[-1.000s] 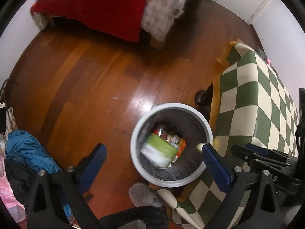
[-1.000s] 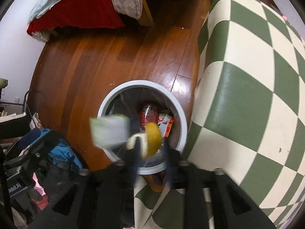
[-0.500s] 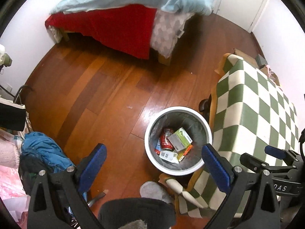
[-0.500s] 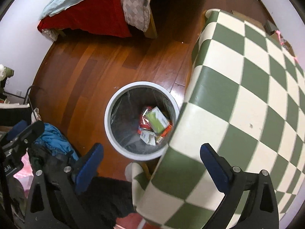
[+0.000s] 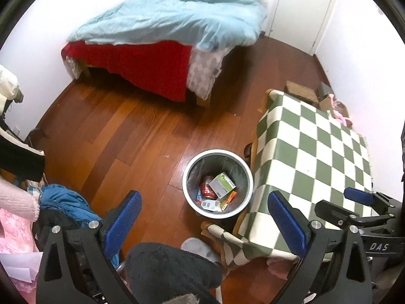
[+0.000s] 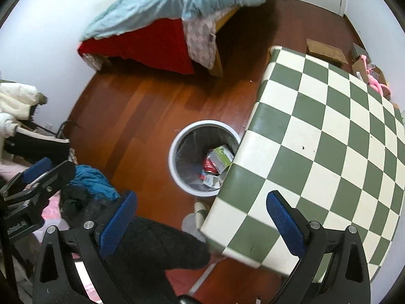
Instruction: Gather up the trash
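Note:
A round white trash bin (image 5: 188, 177) (image 6: 173, 157) stands on the wood floor beside the checkered table. Inside it lie a green-and-white box (image 5: 222, 185) (image 6: 221, 155), a red can (image 5: 207, 190) and other wrappers. High above the bin, my left gripper (image 5: 204, 206) is open with nothing between its blue pads. My right gripper (image 6: 201, 206) is open too and holds nothing, over the table's near corner. The right gripper also shows at the right edge of the left wrist view (image 5: 359, 202).
A table with a green-and-white checkered cloth (image 5: 316, 157) (image 6: 329, 131) fills the right side. A bed with a light blue blanket (image 5: 172, 20) stands at the far wall. Clothes, among them a blue garment (image 5: 63, 202), are piled at the left. Cardboard boxes (image 6: 325, 49) lie beyond the table.
The right gripper opened and the green-and-white box and a yellow piece dropped into the bin. Both grippers then rose well above the bin, so the bed and room came into view.

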Tool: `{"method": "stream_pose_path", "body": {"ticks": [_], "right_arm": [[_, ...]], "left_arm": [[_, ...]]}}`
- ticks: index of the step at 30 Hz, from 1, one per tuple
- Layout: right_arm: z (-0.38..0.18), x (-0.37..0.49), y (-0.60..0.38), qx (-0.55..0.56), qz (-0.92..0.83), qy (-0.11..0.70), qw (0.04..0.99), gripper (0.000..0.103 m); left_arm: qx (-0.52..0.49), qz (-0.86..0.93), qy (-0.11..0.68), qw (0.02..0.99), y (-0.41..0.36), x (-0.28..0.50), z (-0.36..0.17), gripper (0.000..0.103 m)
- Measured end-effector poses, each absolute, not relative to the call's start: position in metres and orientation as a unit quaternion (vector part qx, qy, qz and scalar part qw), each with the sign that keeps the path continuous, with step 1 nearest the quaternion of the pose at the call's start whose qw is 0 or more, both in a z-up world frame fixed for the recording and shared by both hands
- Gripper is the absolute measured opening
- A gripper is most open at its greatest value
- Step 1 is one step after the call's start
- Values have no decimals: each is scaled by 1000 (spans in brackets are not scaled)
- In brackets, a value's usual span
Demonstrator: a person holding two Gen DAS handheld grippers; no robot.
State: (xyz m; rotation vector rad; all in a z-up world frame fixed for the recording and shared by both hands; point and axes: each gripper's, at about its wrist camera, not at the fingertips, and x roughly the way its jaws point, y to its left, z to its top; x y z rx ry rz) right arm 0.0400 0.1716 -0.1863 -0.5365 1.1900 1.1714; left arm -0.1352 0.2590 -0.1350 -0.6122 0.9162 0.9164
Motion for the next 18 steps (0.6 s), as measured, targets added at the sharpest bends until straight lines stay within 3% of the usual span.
{"method": "stream_pose_path", "body": {"ticks": [18], "right_arm": [[-64, 17, 96, -191, 578, 491, 623, 103]], "left_arm": [[-307, 375, 377, 789, 207, -162, -55, 102]]}}
